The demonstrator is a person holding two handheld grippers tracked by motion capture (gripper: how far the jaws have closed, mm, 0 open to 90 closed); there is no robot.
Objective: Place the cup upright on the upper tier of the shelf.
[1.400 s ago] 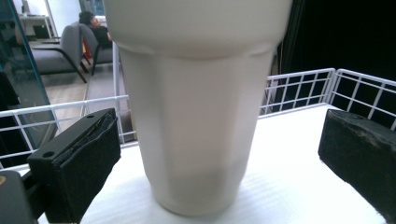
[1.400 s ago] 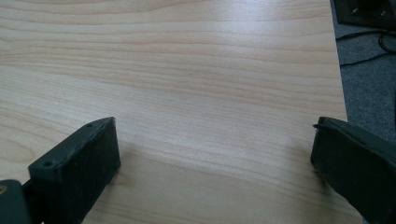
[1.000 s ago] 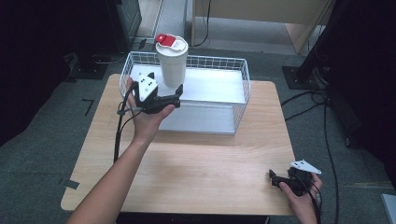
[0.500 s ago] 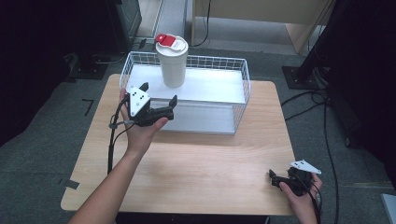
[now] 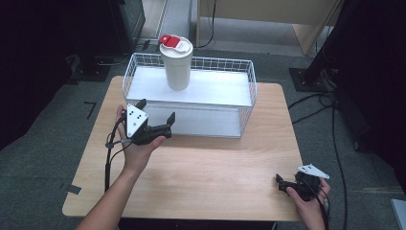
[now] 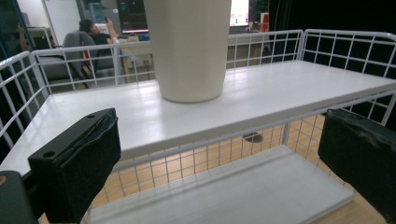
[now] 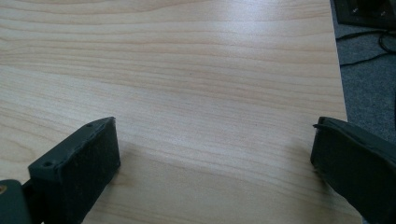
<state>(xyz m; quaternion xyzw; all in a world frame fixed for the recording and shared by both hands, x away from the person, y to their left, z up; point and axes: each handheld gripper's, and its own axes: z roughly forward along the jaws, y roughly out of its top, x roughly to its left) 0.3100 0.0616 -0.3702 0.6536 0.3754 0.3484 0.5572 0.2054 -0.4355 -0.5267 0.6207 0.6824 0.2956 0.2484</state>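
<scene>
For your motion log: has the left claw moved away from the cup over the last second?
Yes. The left claw has drawn back from the cup and wire shelf, toward the person.

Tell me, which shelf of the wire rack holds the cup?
The upper shelf: the cup stands upright near its left end. The lower shelf is bare.

**Three viewpoints on one table**

The high view looks forward and down from above on the whole wooden table (image 5: 201, 177), with the wire shelf rack (image 5: 191, 96) at upper centre. The left gripper view faces the same rack (image 6: 261, 98) closely from low in front. The right gripper view looks steeply down at the tabletop (image 7: 187, 70), very near.
</scene>
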